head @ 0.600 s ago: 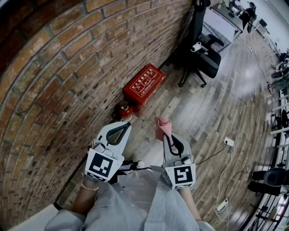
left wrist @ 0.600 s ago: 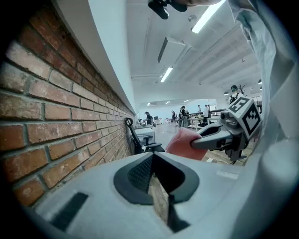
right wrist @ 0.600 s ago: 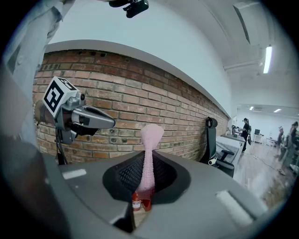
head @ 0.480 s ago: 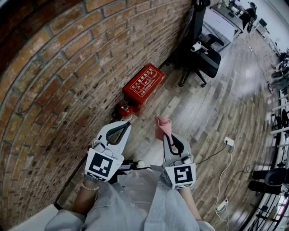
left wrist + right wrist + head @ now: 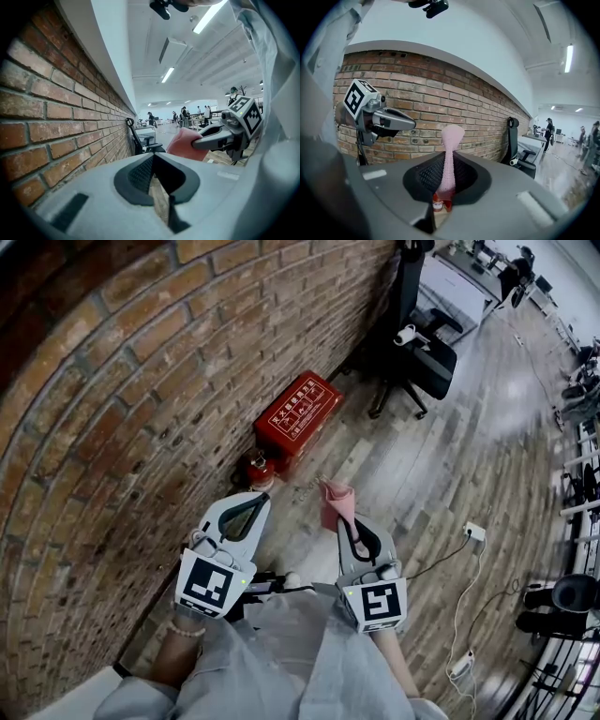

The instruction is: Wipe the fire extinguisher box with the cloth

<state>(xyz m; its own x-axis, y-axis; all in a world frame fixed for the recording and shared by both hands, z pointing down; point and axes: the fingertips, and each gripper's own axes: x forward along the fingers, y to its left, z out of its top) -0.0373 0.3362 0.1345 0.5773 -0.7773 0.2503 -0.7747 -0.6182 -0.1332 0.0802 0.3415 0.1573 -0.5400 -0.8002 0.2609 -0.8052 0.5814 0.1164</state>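
I think I am in a big office. A long red-brown brick wall [image 5: 141, 381] runs beside a grey wooden plank floor [image 5: 469, 456]. A black office chair on wheels [image 5: 429, 362] stands by the wall, near a white counter [image 5: 459, 282]. Long white ceiling lights [image 5: 168, 74] shine above. Far off, people [image 5: 185, 112] stand among more counters. A red metal fire extinguisher box [image 5: 297, 413] sits on the floor by the wall.

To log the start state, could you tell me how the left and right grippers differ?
The right gripper is shut on the pink cloth; the left gripper is shut on nothing. The left gripper sits nearer the brick wall; the right gripper, farther out over the floor. Both are white and face the fire extinguisher box.
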